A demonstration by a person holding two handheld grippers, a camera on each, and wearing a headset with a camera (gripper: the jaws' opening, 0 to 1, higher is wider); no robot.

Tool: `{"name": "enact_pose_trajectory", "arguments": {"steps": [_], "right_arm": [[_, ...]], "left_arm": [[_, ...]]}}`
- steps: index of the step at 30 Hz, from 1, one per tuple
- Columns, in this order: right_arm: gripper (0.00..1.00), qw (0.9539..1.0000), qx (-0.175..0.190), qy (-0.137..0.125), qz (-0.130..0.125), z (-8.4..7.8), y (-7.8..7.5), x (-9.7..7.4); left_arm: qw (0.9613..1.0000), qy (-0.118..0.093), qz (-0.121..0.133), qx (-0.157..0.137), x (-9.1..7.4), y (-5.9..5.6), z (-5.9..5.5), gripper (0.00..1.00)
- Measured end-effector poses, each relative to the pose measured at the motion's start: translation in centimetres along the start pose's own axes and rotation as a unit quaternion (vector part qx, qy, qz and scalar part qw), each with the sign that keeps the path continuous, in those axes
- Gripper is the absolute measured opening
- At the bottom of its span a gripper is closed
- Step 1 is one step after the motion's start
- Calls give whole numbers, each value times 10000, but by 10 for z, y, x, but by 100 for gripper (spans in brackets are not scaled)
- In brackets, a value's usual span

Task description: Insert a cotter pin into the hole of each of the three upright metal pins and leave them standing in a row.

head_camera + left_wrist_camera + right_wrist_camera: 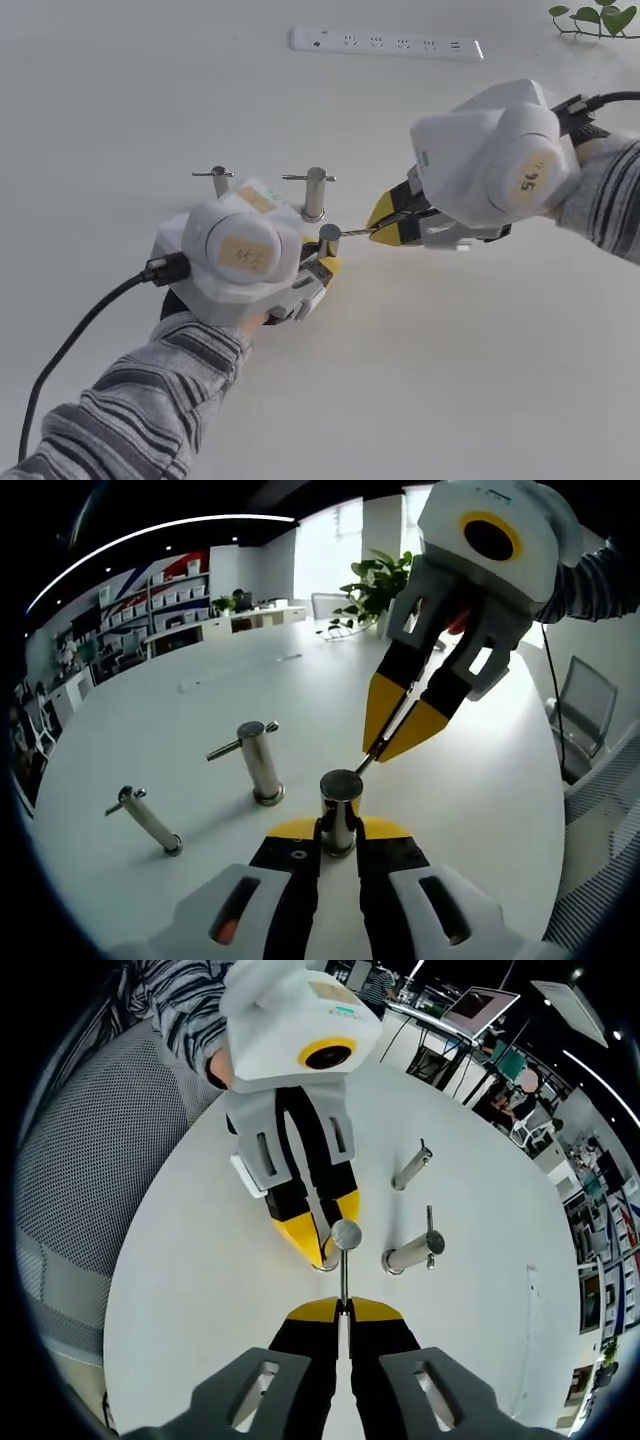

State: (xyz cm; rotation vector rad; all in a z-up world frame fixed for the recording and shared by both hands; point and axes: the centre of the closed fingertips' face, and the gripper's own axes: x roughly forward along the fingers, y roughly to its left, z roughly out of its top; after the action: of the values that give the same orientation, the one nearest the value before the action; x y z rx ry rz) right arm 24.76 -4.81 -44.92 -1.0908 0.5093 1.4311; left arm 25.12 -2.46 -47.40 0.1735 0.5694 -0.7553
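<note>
Three upright metal pins stand on the white table. The far small pin [220, 180] and the middle pin [315, 193] each carry a cotter pin through the top. My left gripper [322, 268] is shut on the nearest metal pin [329, 240] [340, 810] [346, 1236], gripping its shaft. My right gripper [384, 228] [344, 1310] is shut on a thin cotter pin [355, 232] [344, 1278], whose tip meets the head of that nearest pin. In the left gripper view the right gripper [398, 730] comes in from the upper right.
A white power strip [386, 43] lies at the far edge of the table, with a green plant [598, 18] at the far right. A black cable [75, 340] trails from the left gripper. Office chairs [585, 705] stand beyond the table.
</note>
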Motion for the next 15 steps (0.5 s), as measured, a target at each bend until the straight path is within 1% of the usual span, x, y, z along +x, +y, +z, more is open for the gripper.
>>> {"name": "enact_pose_trajectory", "arguments": {"steps": [6, 9, 12, 15], "right_arm": [[0, 9999, 129, -110, 33, 8, 1, 2], [0, 9990, 409, -148, 78, 10, 1, 4], [0, 9985, 504, -171, 80, 12, 1, 5], [0, 9973, 701, -223, 82, 14, 1, 7]], "left_arm": [[9999, -22, 11, -142, 1, 1, -2, 10], [9996, -41, 37, -261, 0, 1, -3, 10], [9994, -30, 32, -351, 0, 1, -6, 10], [9991, -15, 35, -417, 0, 0, -8, 10]]}}
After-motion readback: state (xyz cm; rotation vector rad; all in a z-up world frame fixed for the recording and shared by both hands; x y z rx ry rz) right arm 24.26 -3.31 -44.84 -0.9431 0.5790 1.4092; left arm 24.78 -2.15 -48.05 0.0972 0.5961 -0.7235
